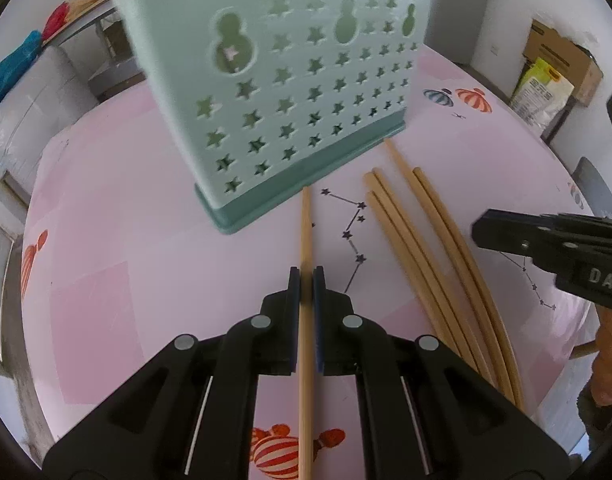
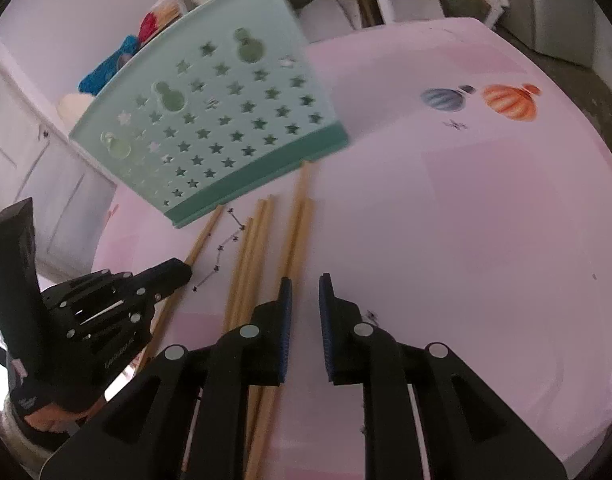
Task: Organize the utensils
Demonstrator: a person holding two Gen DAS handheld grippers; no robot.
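A mint green utensil holder (image 1: pixel 273 80) with star cut-outs stands on the pink table; it also shows in the right wrist view (image 2: pixel 221 128). My left gripper (image 1: pixel 306 280) is shut on one wooden chopstick (image 1: pixel 306 224) whose tip points at the holder's base. Several more chopsticks (image 1: pixel 426 248) lie loose on the table to its right, also in the right wrist view (image 2: pixel 261 248). My right gripper (image 2: pixel 305 284) is open and empty, just right of the loose chopsticks; it shows in the left wrist view (image 1: pixel 482 228) at the right.
The pink tablecloth (image 2: pixel 466 220) has balloon and constellation prints. A cardboard box (image 1: pixel 562 60) and bags stand beyond the table at the right. White cabinets (image 2: pixel 33 160) and cloths are at the left.
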